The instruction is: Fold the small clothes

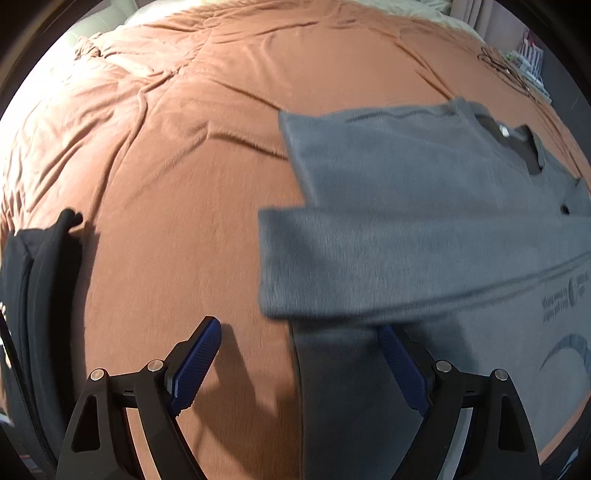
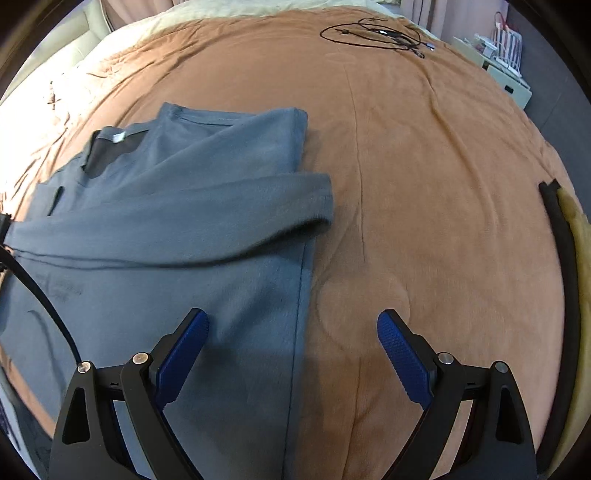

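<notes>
A grey long-sleeved shirt (image 1: 424, 206) lies flat on the orange-brown bedspread (image 1: 177, 147), its sleeves folded across the chest and its collar toward the far side. My left gripper (image 1: 299, 328) hangs open over the shirt's left side edge, one blue pad above the bedspread, the other above the cloth. In the right wrist view the same shirt (image 2: 177, 206) fills the left half, and my right gripper (image 2: 293, 321) stands open straddling its right side edge. Nothing sits between either pair of pads.
A dark garment (image 1: 40, 295) lies at the bed's left edge. A black cable (image 2: 373, 33) is coiled at the far side of the bedspread (image 2: 443, 184). A black strap and yellowish cloth (image 2: 565, 240) lie at the right edge. Shelving with small items (image 2: 498, 51) stands beyond the bed.
</notes>
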Motion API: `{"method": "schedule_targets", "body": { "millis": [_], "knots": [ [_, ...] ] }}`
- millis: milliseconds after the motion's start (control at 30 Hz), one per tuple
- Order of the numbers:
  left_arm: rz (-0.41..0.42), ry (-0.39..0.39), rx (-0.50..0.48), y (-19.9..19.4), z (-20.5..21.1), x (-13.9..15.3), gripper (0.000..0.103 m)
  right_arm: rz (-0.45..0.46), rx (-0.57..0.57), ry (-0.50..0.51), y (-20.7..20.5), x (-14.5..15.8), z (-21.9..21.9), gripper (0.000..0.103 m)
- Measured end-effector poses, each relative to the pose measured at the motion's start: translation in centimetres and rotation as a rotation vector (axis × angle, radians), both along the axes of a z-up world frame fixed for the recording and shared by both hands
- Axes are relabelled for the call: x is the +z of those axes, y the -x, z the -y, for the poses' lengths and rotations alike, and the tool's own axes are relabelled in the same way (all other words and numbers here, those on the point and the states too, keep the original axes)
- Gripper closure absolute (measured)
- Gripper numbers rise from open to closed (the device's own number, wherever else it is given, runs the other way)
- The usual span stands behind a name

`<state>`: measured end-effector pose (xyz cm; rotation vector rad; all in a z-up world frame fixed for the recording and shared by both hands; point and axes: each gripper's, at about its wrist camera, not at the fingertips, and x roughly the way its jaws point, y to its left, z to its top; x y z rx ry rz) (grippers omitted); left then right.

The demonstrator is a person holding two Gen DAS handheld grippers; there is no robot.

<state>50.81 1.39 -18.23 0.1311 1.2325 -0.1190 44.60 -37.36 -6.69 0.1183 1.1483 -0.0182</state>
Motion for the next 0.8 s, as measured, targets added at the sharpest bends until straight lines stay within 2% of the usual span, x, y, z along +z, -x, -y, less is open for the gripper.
{"method": "schedule_targets", "body": {
  "millis": [333,467,533,567,667,800],
  "knots": [
    [0.046,0.081,0.049,-5.3,-0.3,0.2,0.017,0.07,-0.053,-0.026,-5.3,-0.6,1.7,0.013],
    [0.075,0.149,0.092,-7.7,-0.8,0.5,0.027,0.108,-0.061,-0.054,-6.6,-0.5,2.0,0.023],
    [0.084,0.178,0.118,-8.1,-1.1,0.7,0.036,0.122,-0.071,-0.064,-7.1,-0.5,2.3,0.038],
    [0.088,0.191,0.131,-8.3,-1.4,0.7,0.039,0.129,-0.077,-0.076,-7.2,-0.5,2.5,0.04],
    [0.1,0.247,0.161,-8.4,-2.4,0.9,0.046,0.164,-0.101,-0.136,-6.9,-0.3,3.7,0.042],
    [0.125,0.293,0.159,-7.4,-3.2,1.7,0.047,0.218,-0.113,-0.214,-5.6,0.7,5.0,0.042]
  ]
}}
